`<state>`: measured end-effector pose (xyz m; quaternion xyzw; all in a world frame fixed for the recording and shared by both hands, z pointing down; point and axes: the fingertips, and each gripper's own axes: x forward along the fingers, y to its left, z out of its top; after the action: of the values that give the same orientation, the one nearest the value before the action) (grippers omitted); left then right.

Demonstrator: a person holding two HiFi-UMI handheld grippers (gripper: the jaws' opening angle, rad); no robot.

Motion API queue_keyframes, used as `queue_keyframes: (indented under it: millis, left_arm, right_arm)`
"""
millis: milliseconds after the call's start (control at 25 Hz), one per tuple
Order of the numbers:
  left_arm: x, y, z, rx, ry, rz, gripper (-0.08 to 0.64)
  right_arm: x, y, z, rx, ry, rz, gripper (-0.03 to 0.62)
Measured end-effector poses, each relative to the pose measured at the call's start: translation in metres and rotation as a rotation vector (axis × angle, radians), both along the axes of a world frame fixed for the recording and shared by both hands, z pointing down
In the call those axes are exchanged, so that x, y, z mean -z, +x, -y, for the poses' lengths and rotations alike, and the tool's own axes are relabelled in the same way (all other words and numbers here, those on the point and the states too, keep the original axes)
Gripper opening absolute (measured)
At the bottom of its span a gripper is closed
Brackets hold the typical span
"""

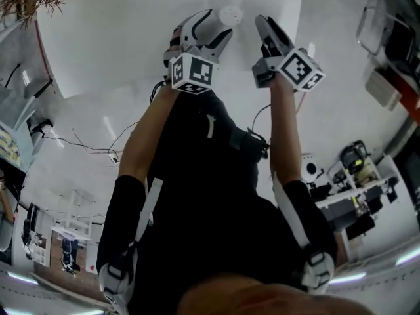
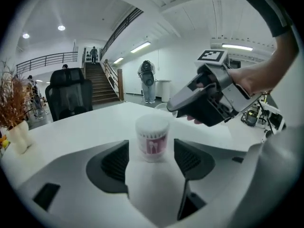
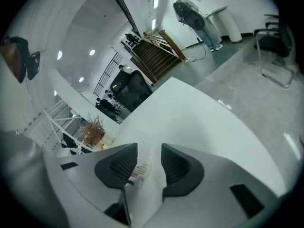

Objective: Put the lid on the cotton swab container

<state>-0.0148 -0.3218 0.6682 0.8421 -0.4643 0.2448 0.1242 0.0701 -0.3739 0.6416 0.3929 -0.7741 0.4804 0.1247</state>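
Upright, the container (image 2: 152, 137) stands within the left claw (image 2: 151, 148).

The round plastic cotton swab container (image 2: 152, 139) stands upright on the white table (image 2: 80, 127), squarely between the left gripper's (image 2: 152, 150) parted jaws, with the right gripper (image 2: 175, 109) just beyond, rightward.

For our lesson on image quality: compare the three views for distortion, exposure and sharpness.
Head view: strong fisheye bend; the white table is bright, so the pale container barely stands out. Left gripper view: dark round vignette, container fairly clear, near jaws soft. Right gripper view: tilted scene, curved edges, container blurred between the jaws.
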Motion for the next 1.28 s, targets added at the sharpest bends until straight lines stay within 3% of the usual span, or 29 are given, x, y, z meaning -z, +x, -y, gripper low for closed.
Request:
queue_keyframes:
  millis: [200, 280, 520, 880, 1280]
  left_arm:
    - [-0.008, 0.008, 0.010, -0.036, 0.000, 0.018, 0.266]
    - [-0.009, 0.009, 0.011, -0.045, 0.007, 0.026, 0.218]
    - [-0.010, 0.009, 0.009, -0.057, 0.008, 0.016, 0.213]
    - [-0.011, 0.008, 0.009, -0.062, 0.004, 0.008, 0.212]
    - [-0.014, 0.005, 0.009, -0.065, 0.003, 0.008, 0.212]
  right_arm:
    - [-0.004, -0.001, 0.002, 0.002, -0.033, 0.044, 0.101]
    - [-0.003, -0.001, 0.002, -0.004, -0.032, 0.053, 0.072]
    - [0.006, -0.002, -0.001, 0.014, -0.009, 0.066, 0.066]
    - [0.037, -0.020, -0.011, 0.211, 0.130, -0.037, 0.064]
    - [0.042, -0.042, -0.030, 0.405, 0.216, -0.083, 0.069]
